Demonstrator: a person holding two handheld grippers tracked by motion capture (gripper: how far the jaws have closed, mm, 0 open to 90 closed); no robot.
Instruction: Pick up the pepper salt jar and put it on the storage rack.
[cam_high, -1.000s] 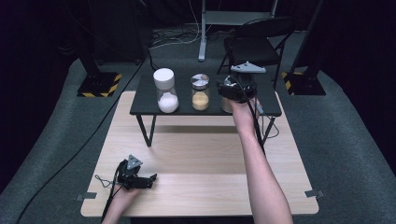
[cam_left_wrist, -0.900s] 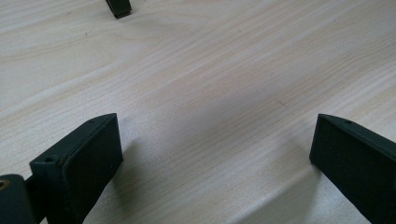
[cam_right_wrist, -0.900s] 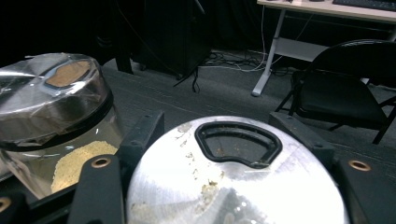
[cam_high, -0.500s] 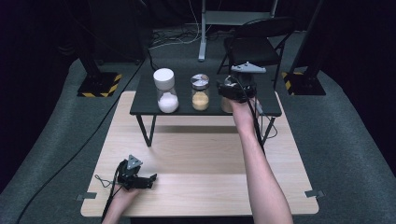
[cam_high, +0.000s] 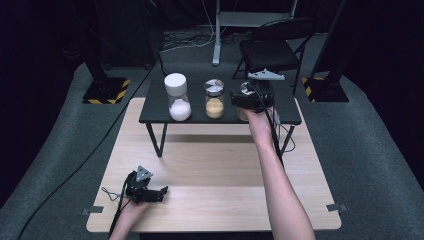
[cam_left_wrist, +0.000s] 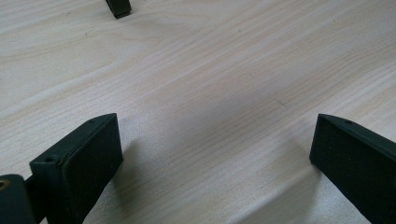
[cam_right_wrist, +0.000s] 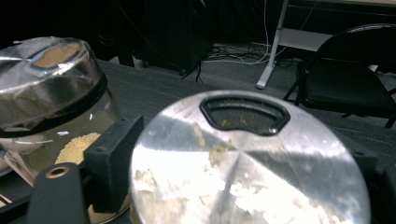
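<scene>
**Jar lid between loosened right jaws**

Jar (cam_right_wrist: 247, 163), steel-lidded, stands at 3 o'clock on the black table (cam_high: 160, 112). No writing or label is readable on it. The right gripper (cam_high: 239, 100) brackets its lid; the jaws have just been opening, and whether the pads touch it I cannot tell. At its 9 o'clock stands a grain jar (cam_high: 214, 98), farther on a white jar (cam_high: 178, 97). At 7 o'clock, the left gripper (cam_high: 161, 191) rests released on the wooden top (cam_high: 215, 170). A chair (cam_high: 272, 50) stands at 12.

Bare forearms, black tongs (cam_high: 239, 98) with grey three-cornered top plates, matte rectangular pads (cam_left_wrist: 91, 156), thin black trailing cables
</scene>
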